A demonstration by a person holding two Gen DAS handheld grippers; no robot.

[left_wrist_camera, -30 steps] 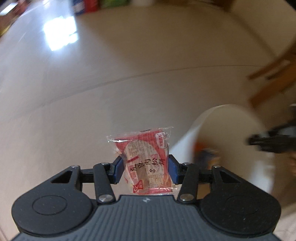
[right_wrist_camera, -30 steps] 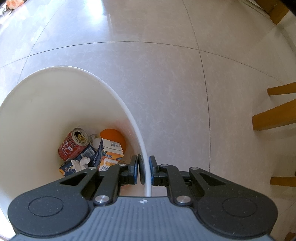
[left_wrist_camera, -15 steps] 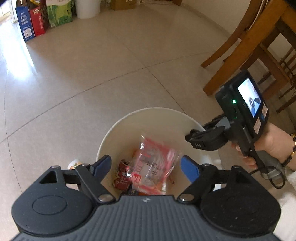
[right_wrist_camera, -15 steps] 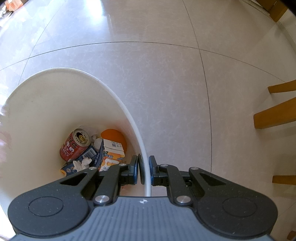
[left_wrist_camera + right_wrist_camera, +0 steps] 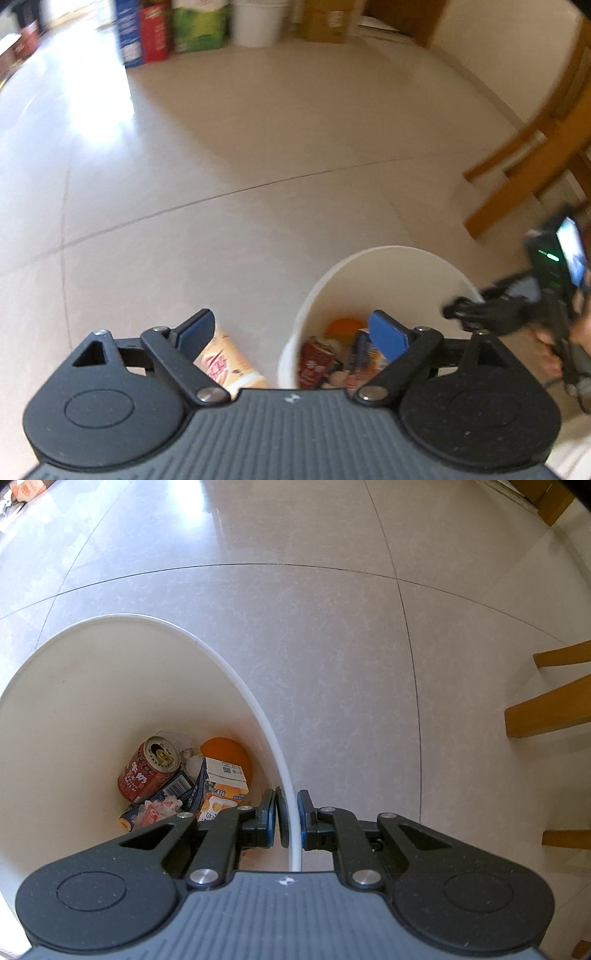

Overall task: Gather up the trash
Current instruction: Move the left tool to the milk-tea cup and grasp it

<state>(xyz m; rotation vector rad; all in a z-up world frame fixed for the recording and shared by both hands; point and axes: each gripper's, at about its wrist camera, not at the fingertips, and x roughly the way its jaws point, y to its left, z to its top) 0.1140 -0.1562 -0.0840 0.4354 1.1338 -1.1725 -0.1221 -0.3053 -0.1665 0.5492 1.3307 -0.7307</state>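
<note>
Left wrist view: The left gripper [image 5: 291,330] points steeply down over the floor [image 5: 229,147], beside the bin [image 5: 388,258]. Its jaws have just been opening and now stand wide apart with nothing between the pads. This spread fits a release: a red wrapper now lies among the trash in the bin, visible only in the right wrist view. One piece of trash is not yet collected: a peach-coloured packet [image 5: 225,365] lies on the floor just left of the bin, partly hidden by the left finger. This view also shows the right gripper [image 5: 476,312] from outside, set at the bin's far rim, with the person's hand [image 5: 557,354] on its handle. Boxes [image 5: 147,33] and chair legs [image 5: 517,158] stand well apart from the work area.

Right wrist view: The right gripper [image 5: 290,818] points straight down. Its jaws are nearly closed, one pad inside the bin [image 5: 74,686] wall and one outside, pinching the rim; judged purpose: to keep the bin steady and open for drops. This view alone shows the contents plainly: a red can [image 5: 147,771], an orange [image 5: 231,751], a carton [image 5: 223,786] and the red wrapper [image 5: 159,808]. The packet on the floor is out of this view.
</note>
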